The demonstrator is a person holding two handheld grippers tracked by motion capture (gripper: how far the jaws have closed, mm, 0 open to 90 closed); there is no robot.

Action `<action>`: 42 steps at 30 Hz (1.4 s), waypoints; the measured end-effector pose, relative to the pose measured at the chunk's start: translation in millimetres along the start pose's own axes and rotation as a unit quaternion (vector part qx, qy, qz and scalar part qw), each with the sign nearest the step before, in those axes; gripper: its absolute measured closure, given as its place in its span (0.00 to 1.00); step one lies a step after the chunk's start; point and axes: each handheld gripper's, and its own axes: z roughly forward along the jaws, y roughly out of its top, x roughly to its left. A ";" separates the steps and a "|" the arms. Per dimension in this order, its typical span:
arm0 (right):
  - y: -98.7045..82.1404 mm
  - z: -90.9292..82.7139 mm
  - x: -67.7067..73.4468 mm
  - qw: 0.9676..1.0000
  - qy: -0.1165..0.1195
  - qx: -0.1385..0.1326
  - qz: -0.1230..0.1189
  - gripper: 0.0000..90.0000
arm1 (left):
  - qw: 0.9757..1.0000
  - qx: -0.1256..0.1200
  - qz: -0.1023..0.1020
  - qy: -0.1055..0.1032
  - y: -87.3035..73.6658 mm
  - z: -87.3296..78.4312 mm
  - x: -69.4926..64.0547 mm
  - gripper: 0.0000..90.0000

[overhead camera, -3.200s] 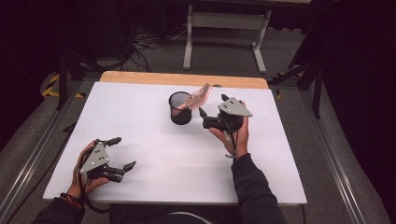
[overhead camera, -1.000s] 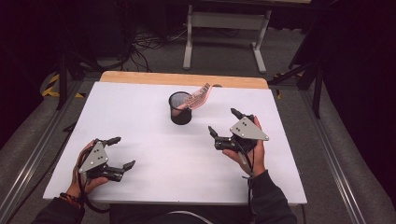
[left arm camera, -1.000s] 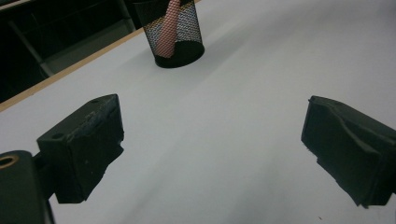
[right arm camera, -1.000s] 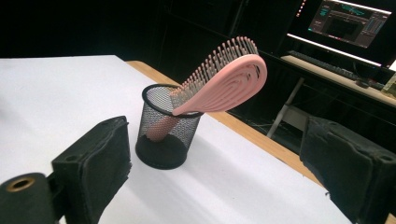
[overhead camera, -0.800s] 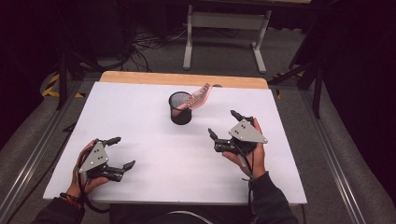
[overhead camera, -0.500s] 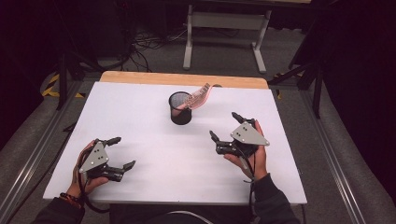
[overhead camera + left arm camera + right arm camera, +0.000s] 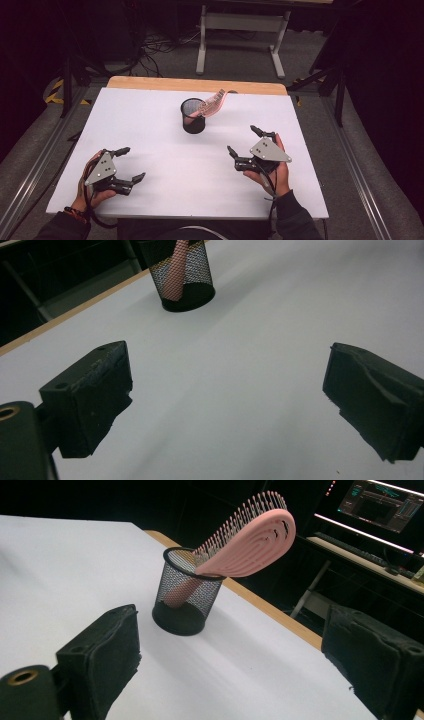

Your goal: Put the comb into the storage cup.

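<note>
Brush (image 7: 240, 535) stands handle-down in cup (image 7: 193, 116), far centre of surface (image 7: 150, 125). Your right tool (image 7: 246, 143) and left tool (image 7: 128, 164): jaws apart, empty, well clear. Keep both low, avoid tipping cup.

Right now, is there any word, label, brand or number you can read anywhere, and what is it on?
None can be read.
Screen behind the table: lit lines, too small and blurred to read.
Pink brush, mesh cup, left gripper and right gripper: no markings visible.
</note>
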 end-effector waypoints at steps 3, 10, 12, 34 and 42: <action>-2.0 -2.7 -0.2 1.000 -0.002 -0.002 0.001 0.10 | 1.000 0.000 0.000 0.000 0.1 0.1 -0.1 0.07; -7.2 -8.0 -0.6 1.000 -0.005 0.000 0.001 0.10 | 1.000 0.002 0.001 0.002 0.2 0.4 -0.7 0.07; -8.2 -8.4 -0.6 1.000 -0.005 0.000 0.000 0.10 | 1.000 0.002 0.002 0.002 0.3 0.5 -0.8 0.07; -36.4 -20.3 -0.6 0.999 -0.014 0.031 -0.006 0.10 | 1.000 0.003 0.003 0.002 0.5 0.0 -0.8 0.07; -51.8 -25.6 -3.1 0.999 -0.019 0.047 -0.009 0.10 | 1.000 0.000 0.002 0.002 0.7 0.4 -1.0 0.07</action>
